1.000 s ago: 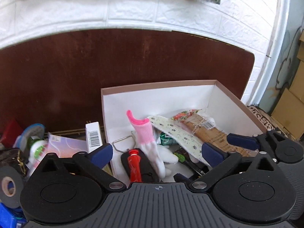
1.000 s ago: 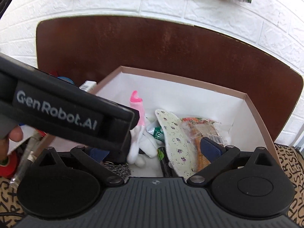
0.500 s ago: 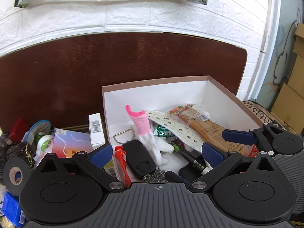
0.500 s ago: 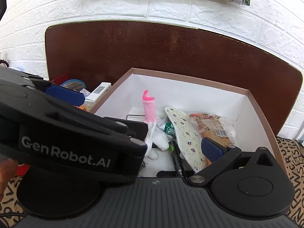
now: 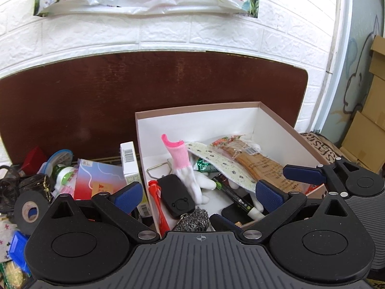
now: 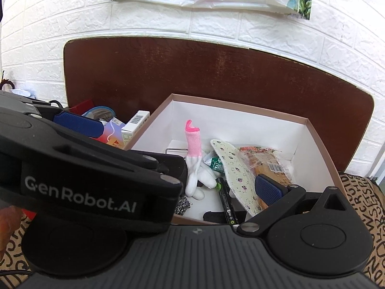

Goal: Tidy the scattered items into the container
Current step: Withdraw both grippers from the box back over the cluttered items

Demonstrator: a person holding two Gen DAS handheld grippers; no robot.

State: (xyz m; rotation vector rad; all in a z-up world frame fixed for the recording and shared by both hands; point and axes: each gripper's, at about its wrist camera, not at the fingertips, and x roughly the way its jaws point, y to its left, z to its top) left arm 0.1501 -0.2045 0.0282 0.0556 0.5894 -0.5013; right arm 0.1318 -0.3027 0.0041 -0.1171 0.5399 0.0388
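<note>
A white box with a brown rim (image 5: pixel 197 110) (image 6: pixel 240 106) stands on the dark table and holds a pink-cuffed white glove (image 5: pixel 185 168) (image 6: pixel 195 159), a patterned insole (image 5: pixel 216 163) (image 6: pixel 231 168), a snack packet (image 5: pixel 255 159), a black key fob (image 5: pixel 175 195), a steel scourer (image 5: pixel 192 219) and a red-handled tool (image 5: pixel 157 202). My left gripper (image 5: pixel 199 192) is open and empty above the box's near left corner. My right gripper (image 5: pixel 300 174) is to its right, open; its left finger is hidden in the right wrist view behind the left gripper's body (image 6: pixel 84 173).
Left of the box lie a white barcode carton (image 5: pixel 130 161) (image 6: pixel 137 122), a red-blue packet (image 5: pixel 96 178), a green-capped bottle (image 5: pixel 63 175), a black tape roll (image 5: pixel 30 210) and a blue item (image 5: pixel 16 248). A patterned mat (image 6: pixel 361 197) covers the right side. A white brick wall rises behind.
Both grippers have drawn back and up from the box. The key fob and red-handled tool now lie in the box in front of the left gripper's open fingers.
</note>
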